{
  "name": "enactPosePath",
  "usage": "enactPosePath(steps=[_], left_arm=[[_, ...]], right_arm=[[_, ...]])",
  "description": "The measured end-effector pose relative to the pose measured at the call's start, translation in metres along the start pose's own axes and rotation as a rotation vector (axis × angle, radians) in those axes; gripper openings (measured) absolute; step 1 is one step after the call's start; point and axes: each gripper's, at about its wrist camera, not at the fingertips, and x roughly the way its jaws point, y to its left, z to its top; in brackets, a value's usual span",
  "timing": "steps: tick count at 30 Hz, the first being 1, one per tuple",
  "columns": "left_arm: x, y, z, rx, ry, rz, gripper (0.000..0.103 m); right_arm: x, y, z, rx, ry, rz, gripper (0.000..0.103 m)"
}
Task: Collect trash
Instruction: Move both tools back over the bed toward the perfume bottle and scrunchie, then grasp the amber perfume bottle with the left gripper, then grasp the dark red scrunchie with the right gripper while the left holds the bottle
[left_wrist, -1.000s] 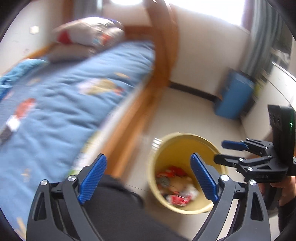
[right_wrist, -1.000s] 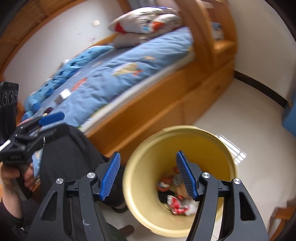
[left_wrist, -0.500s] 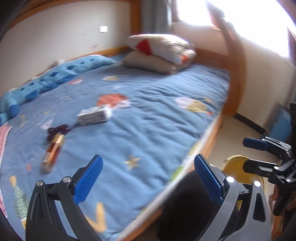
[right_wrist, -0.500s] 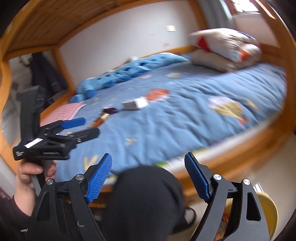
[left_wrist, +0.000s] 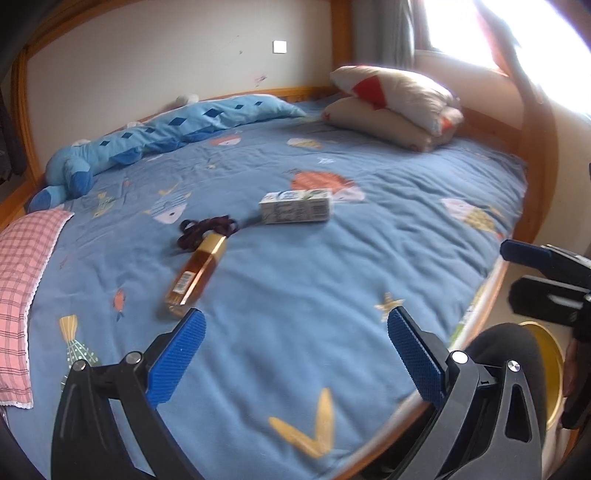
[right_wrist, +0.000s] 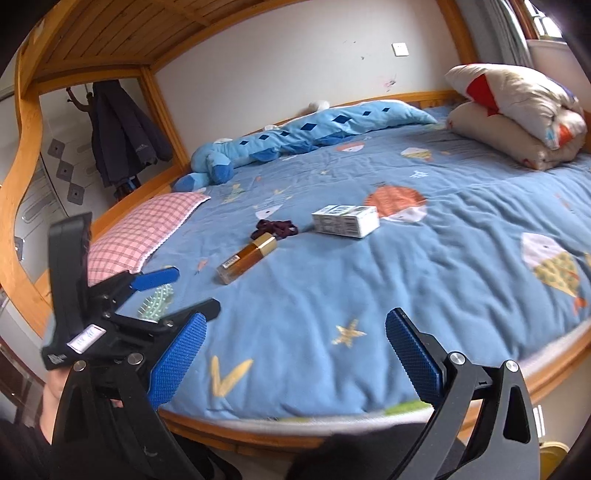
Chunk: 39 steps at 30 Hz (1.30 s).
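Both claws, the left gripper (left_wrist: 295, 354) and right gripper (right_wrist: 295, 354), gape wide and hold nothing. The amber bottle (left_wrist: 195, 275) lies on the bed (left_wrist: 332, 295) at eleven o'clock, the white carton (left_wrist: 295, 211) at twelve. Next job, likely: reach and pinch the bottle.

A blue quilt (left_wrist: 332, 295) is showing orange, white and yellow fish and stars. A pink-checked pillow (left_wrist: 22, 280) is lying beside it. An amber bottle (left_wrist: 195, 275) is wearing a gold cap; the box (left_wrist: 295, 211) is showing white, the cord (left_wrist: 205, 229) dark maroon, the bin (left_wrist: 550, 369) yellow.
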Motion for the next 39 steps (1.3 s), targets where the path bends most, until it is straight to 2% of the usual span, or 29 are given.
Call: enactPosePath(steps=[6,12,18,24,27,29,32,34,35,36,39], left_arm=[[0.027,0.033,-0.002,-0.021,0.029,0.044,0.099],[0.051,0.062,0.003,-0.051,0.06,0.025,0.099],[0.08,0.079,0.018,-0.029,0.077,-0.008,0.098],[0.111,0.09,0.034,-0.023,0.104,-0.006,0.093],[0.127,0.095,0.039,-0.024,0.129,-0.008,0.083],[0.137,0.098,0.04,-0.026,0.148,-0.023,0.07],[0.15,0.098,0.039,-0.003,0.169,-0.021,0.068],[0.157,0.099,0.038,0.011,0.177,-0.004,0.057],[0.158,0.1,0.037,0.008,0.176,0.006,0.041],[0.158,0.103,0.038,-0.001,0.179,-0.001,0.035],[0.155,0.113,0.038,-0.059,0.176,-0.05,0.034]], right_arm=[[0.039,0.011,0.009,-0.027,0.079,0.008,0.094],[0.079,0.018,0.016,-0.033,0.147,0.018,0.094],[0.102,0.017,0.027,-0.003,0.178,0.052,0.094],[0.125,0.019,0.038,-0.029,0.204,0.041,0.094],[0.135,0.015,0.041,-0.023,0.22,0.046,0.094],[0.141,0.014,0.043,-0.021,0.233,0.046,0.094],[0.149,0.012,0.045,-0.03,0.248,0.045,0.094],[0.153,0.013,0.048,-0.034,0.253,0.045,0.094],[0.156,0.013,0.049,-0.034,0.255,0.045,0.094],[0.157,0.014,0.051,-0.034,0.255,0.047,0.094],[0.165,0.016,0.055,-0.039,0.265,0.047,0.094]])
